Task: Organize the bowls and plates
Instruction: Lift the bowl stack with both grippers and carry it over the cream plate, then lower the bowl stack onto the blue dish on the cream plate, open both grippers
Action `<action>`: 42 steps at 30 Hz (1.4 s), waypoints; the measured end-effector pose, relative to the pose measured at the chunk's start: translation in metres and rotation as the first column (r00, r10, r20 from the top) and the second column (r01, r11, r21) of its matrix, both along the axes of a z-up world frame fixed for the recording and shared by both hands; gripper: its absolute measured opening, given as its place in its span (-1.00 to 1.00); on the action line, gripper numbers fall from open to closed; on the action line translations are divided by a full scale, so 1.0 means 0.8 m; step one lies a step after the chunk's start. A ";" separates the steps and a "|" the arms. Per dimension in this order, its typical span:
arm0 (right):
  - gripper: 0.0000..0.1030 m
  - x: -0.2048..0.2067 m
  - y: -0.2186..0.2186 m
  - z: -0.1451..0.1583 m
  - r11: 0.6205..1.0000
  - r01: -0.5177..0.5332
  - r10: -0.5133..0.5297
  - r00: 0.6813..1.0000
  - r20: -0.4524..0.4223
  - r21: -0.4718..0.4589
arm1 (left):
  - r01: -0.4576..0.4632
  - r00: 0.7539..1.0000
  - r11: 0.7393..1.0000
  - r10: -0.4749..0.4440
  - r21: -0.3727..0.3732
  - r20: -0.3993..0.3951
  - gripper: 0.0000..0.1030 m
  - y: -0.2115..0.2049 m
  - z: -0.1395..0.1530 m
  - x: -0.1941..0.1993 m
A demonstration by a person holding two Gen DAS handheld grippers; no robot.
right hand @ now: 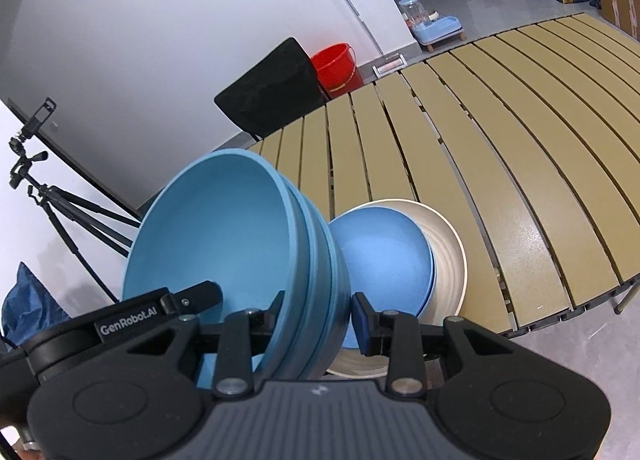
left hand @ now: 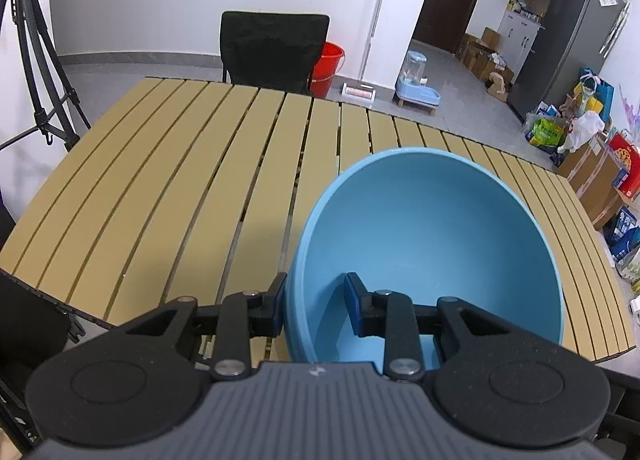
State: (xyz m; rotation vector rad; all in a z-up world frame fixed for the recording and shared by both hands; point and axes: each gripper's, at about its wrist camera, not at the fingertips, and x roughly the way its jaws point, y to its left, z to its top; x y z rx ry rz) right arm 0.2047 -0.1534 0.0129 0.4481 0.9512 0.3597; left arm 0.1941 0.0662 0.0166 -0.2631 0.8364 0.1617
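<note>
A: Held where?

B: Stack of light blue bowls (right hand: pixel 240 256), nested, at least three rims showing, tilted, lifted above the slatted tan table (right hand: pixel 500 132); pinched at two places on the rim; right gripper (right hand: pixel 316 314) clamped on the wall nearest its camera, one finger inside the top bowl, the blue-padded finger outside against the stack's flank; left gripper (left hand: pixel 316 302) clamped likewise on the same stack, seen in its own view as one deep blue bowl filling the space just ahead, blue-padded finger inside, black finger outside.

A: Both pinching, then?

B: Yes; neither spread wide, neither pressed fully together; each closed on the bowl wall; tip of the left gripper also visible in the right wrist view, reaching into the bowl from the left.

A: And just past the right gripper's fingers?

B: Darker blue plate (right hand: pixel 384 256), lying in a wider cream plate (right hand: pixel 448 256), both resting on the table's near edge, just right of and below the held stack; touching or apart from the stack, cannot tell.

A: Farther out?

B: Bare slats ahead of both grippers; beyond the far edge, a black chair (left hand: pixel 274 50); behind it a red bucket (left hand: pixel 330 66) on the grey floor; to the right a pale blue pet water dispenser (left hand: pixel 416 86); at far left a black tripod (left hand: pixel 36 60); white wall behind.
</note>
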 end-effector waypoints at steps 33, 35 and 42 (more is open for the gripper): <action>-0.43 0.063 -0.005 -0.068 0.997 0.050 -0.057 0.993 -0.104 -0.063 | 0.045 0.994 0.999 -0.048 -0.027 -0.100 -0.41 -0.019 -0.063 0.063; -0.43 0.067 -0.004 -0.071 0.997 0.052 -0.059 0.992 -0.109 -0.064 | 0.045 0.993 0.999 -0.048 -0.029 -0.104 -0.42 -0.019 -0.065 0.065; -0.43 0.075 -0.004 -0.077 0.996 0.063 -0.071 0.991 -0.118 -0.064 | 0.049 0.993 0.998 -0.052 -0.035 -0.110 -0.42 -0.019 -0.068 0.074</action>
